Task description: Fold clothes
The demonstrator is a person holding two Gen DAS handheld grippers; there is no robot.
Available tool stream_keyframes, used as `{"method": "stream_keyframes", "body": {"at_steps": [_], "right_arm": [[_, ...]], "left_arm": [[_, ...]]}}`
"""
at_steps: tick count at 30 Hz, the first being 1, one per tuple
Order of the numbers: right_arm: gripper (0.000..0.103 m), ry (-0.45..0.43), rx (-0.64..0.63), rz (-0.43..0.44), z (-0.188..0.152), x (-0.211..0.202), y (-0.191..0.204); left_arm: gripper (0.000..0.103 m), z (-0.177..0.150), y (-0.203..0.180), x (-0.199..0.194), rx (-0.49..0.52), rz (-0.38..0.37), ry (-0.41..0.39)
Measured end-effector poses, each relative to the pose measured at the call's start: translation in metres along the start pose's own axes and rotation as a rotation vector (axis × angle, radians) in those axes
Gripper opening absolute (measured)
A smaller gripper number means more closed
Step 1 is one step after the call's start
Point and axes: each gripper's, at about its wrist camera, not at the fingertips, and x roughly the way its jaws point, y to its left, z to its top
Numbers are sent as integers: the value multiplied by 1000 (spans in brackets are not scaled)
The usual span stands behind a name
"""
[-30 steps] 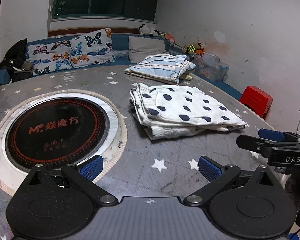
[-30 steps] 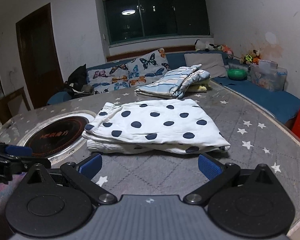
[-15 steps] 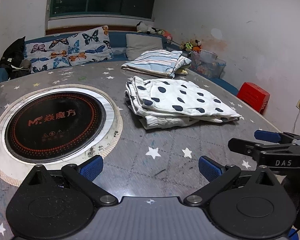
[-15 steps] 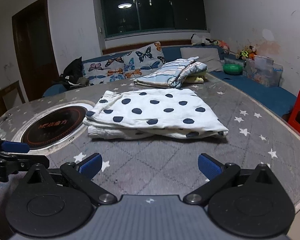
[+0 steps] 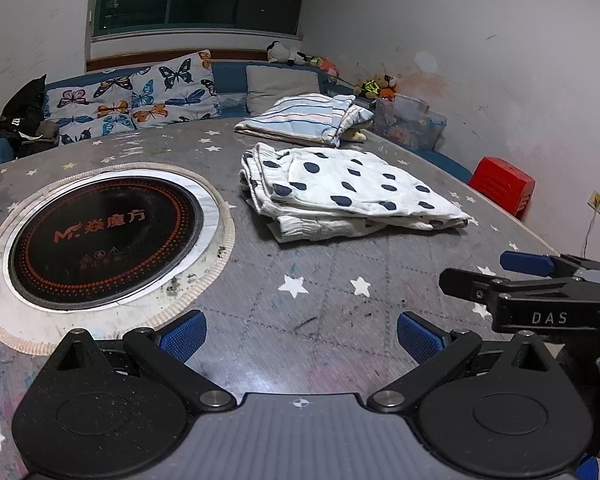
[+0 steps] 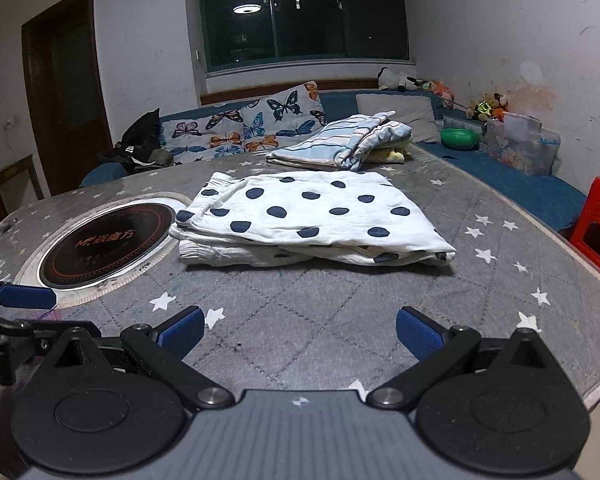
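Both claws, our left gripper (image 5: pixel 298 330) and right gripper (image 6: pixel 298 330), gape wide and hold nothing, hovering near the table's edge, apart from the folded polka-dot garment (image 6: pixel 312 216). We judge the fold done; any tidying should pinch its edges lightly. It lies on the star-patterned table (image 6: pixel 320 312) beside the round cooktop (image 5: pixel 104 232), striped bedding (image 5: pixel 304 118) behind.
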Motion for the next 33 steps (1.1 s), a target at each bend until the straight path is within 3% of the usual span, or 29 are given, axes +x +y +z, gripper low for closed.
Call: {"method": "stream_keyframes", "body": {"at_steps": [33], "right_arm": [[103, 16, 12, -19, -6, -4, 0]], "left_arm": [[103, -9, -20, 4, 43, -7, 22]]}}
